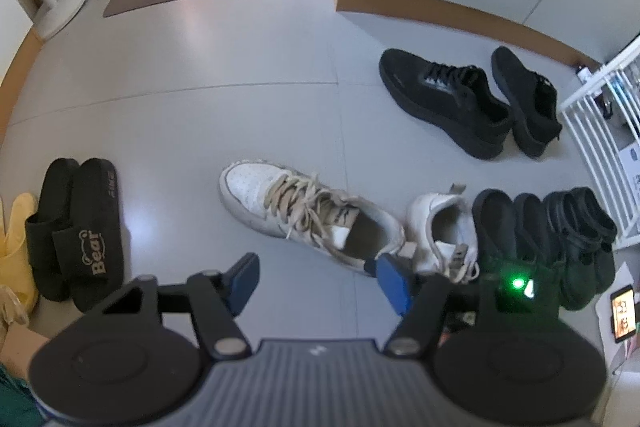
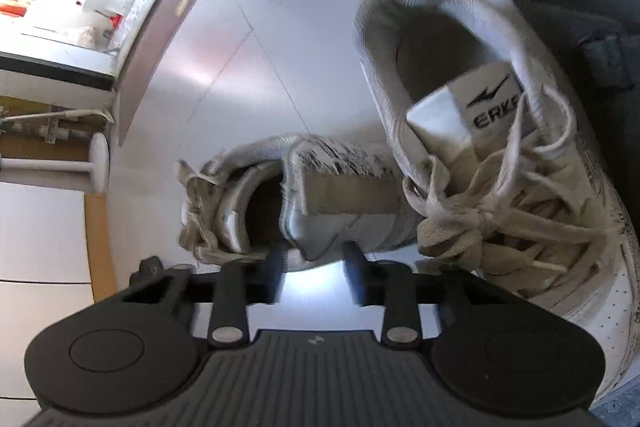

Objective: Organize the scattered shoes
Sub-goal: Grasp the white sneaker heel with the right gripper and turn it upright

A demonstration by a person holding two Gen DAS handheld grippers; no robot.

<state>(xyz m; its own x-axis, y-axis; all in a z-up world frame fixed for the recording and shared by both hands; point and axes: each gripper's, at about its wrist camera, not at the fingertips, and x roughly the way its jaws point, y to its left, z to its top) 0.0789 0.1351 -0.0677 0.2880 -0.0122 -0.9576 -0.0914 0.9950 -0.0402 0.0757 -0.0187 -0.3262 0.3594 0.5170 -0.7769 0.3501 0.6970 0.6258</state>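
left wrist view high above floor (image 1: 200, 99), right wrist view rolled sideways, close, both sharing white sneakers (image 1: 304, 211)

Right gripper's fingers (image 2: 276, 269) smear with blur; a phone (image 1: 623, 313) and yellow slipper (image 1: 14, 247) are cut by edges

Two worn white lace-up sneakers, one (image 1: 308, 215) lying diagonally and its mate (image 1: 442, 231) touching its heel, sit on the grey floor between black slides (image 1: 76, 231) and black sneakers (image 1: 444, 99).
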